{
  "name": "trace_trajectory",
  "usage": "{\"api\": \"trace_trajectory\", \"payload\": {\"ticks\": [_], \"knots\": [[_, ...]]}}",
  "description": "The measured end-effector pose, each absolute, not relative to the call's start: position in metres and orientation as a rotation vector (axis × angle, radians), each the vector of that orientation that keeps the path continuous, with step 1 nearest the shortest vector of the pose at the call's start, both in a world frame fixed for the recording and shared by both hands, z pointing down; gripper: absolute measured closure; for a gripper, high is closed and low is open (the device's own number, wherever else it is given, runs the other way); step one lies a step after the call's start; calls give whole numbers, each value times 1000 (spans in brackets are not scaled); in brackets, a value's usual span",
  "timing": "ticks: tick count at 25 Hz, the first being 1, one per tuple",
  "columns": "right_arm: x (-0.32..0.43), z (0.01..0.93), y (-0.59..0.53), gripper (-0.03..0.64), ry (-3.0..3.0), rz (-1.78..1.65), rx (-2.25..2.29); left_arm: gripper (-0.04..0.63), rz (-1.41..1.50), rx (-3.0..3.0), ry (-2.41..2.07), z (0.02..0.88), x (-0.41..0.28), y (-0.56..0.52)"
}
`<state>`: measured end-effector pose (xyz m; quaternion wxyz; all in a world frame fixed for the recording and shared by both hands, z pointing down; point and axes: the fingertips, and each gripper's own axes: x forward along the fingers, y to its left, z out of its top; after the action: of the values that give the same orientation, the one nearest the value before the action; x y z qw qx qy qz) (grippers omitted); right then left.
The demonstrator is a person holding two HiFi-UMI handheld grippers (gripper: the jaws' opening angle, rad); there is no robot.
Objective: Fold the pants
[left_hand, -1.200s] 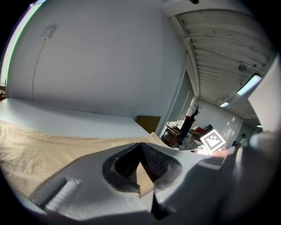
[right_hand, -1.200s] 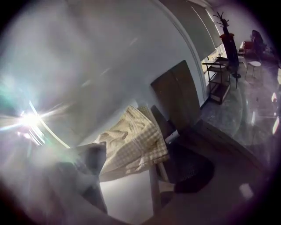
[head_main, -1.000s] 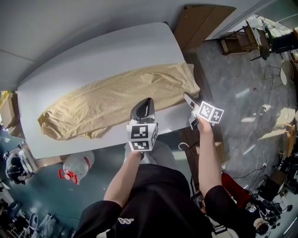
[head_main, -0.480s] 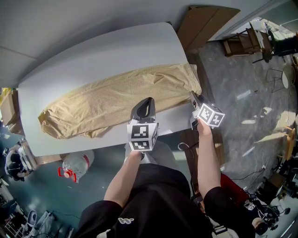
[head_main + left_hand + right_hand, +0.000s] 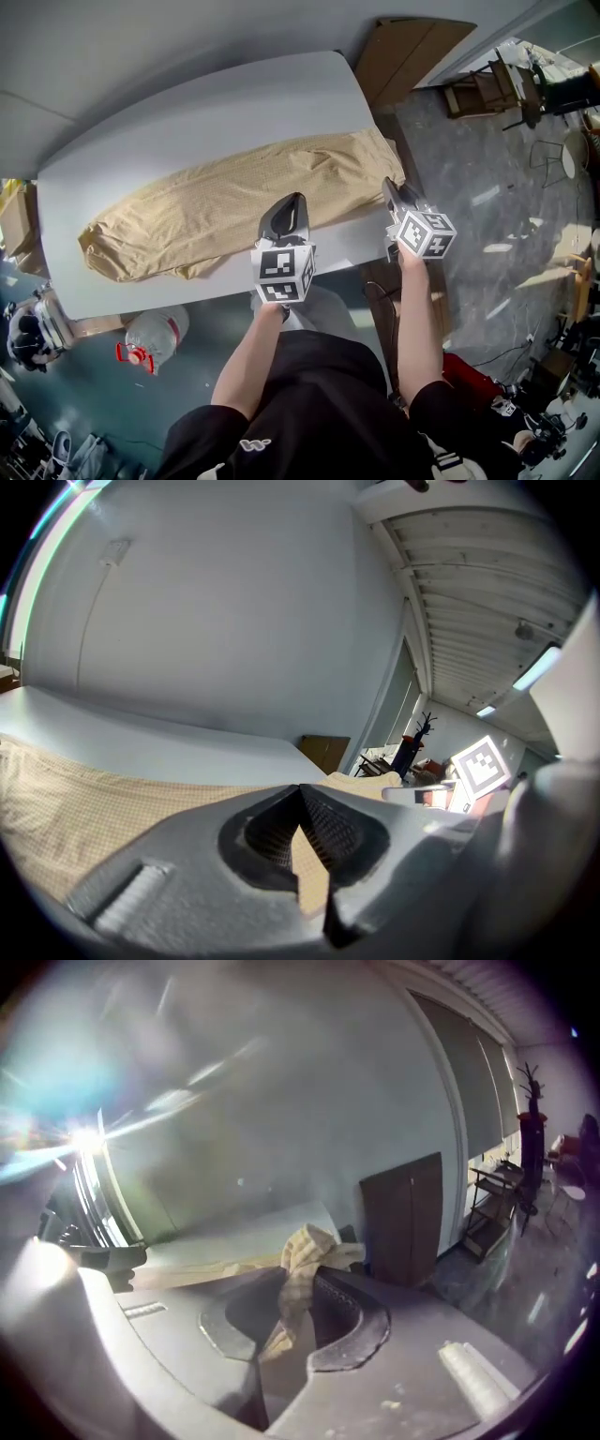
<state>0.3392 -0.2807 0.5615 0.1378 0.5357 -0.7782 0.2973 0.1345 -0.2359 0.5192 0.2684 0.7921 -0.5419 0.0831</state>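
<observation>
Tan checked cloth pants (image 5: 234, 202) lie full length across the white table (image 5: 187, 112). Left gripper (image 5: 296, 201) is clamped on the near edge at mid-length. Right gripper (image 5: 388, 189) is closing on the bunched end corner, cloth between its jaws. Recommendation: confirm both pinches are firm, raise together, keep the edge taut.

Tan pants (image 5: 307, 1244) between closing jaws of right tool (image 5: 298, 1283)
</observation>
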Motion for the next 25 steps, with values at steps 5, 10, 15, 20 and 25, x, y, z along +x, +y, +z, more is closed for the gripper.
{"api": "trace_trajectory", "payload": {"ticks": [5, 10, 15, 20, 25], "knots": [[303, 520, -284, 546, -2306, 653, 1485, 594, 180, 2115, -1508, 503, 114, -225], [262, 488, -287, 546, -2365, 544, 1433, 594, 134, 2103, -1556, 488, 88, -213], [209, 462, -286, 545, -2374, 339, 1342, 594, 89, 2086, -1626, 471, 49, -201], [141, 444, -285, 545, -2416, 182, 1195, 594, 47, 2046, -1715, 456, 4, -193], [61, 449, -264, 545, -2399, -40, 970, 594, 28, 1994, -1793, 450, -46, -180]]}}
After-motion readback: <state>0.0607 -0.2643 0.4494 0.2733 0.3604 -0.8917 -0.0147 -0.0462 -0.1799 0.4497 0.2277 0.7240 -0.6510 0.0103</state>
